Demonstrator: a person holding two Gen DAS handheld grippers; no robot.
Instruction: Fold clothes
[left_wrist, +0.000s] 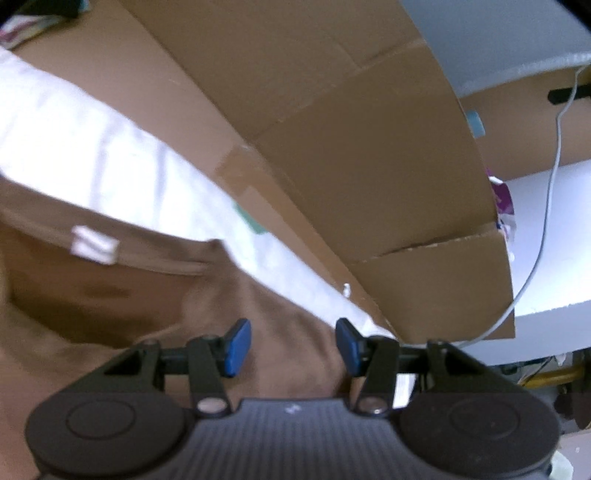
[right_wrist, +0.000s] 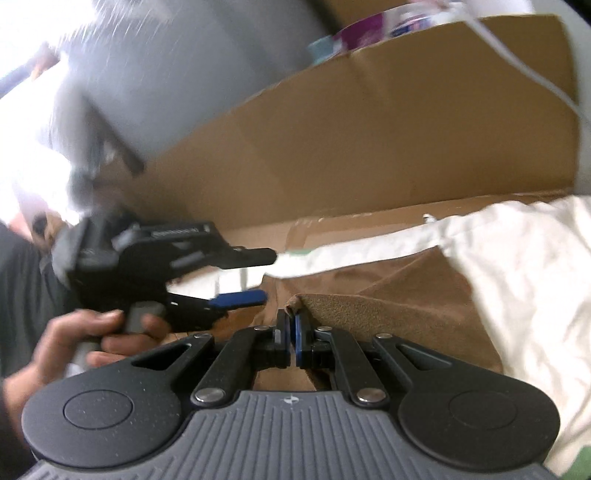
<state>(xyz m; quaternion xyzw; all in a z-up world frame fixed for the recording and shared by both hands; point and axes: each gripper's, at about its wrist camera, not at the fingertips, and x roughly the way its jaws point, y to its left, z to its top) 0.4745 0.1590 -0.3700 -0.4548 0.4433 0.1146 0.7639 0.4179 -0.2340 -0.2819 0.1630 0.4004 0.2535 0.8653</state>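
Between the pads of the right gripper (right_wrist: 291, 334) sits a pinched corner of the brown shirt (right_wrist: 388, 291), held tight. Just ahead of the left gripper (left_wrist: 291, 345), whose pads stand wide apart, the shirt lies rumpled on a white sheet (right_wrist: 517, 273). Folding looks partway; no neat stack shows.

Tan garment (left_wrist: 280, 306), white sheet (left_wrist: 92, 147), brown cardboard (left_wrist: 332, 129), seemingly blue-padded claw (left_wrist: 293, 347)
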